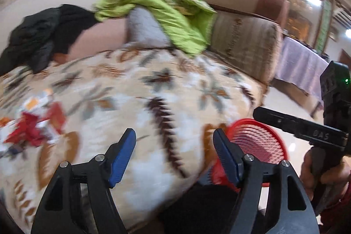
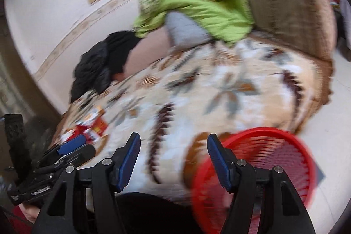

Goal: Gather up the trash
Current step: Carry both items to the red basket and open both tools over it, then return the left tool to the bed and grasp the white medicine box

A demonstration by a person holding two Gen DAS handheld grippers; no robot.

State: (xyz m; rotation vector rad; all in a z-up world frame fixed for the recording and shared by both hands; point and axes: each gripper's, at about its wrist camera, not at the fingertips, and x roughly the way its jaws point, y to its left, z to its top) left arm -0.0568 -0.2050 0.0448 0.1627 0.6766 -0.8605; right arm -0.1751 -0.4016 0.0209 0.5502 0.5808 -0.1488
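Note:
A pile of trash (image 1: pixel 37 124), red, white and orange wrappers, lies on the floral blanket at the left of the left wrist view. My left gripper (image 1: pixel 174 142) is open over the blanket, right of the pile, with nothing between its blue pads. A red mesh basket (image 1: pixel 258 146) sits by the blanket's right edge, just past the right finger. In the right wrist view my right gripper (image 2: pixel 173 146) is open and empty, with the basket (image 2: pixel 263 168) at its right finger. The trash (image 2: pixel 92 126) lies to its left. Both views are blurred.
The floral blanket (image 1: pixel 153 84) covers a sofa seat. A green cloth (image 1: pixel 166 6), a black jacket (image 1: pixel 43 36) and a grey pillow (image 1: pixel 144 25) lie along the backrest. A brown armrest (image 1: pixel 245 41) stands at the right, then pale floor (image 1: pixel 285 100) and a purple-draped table (image 1: pixel 300 65).

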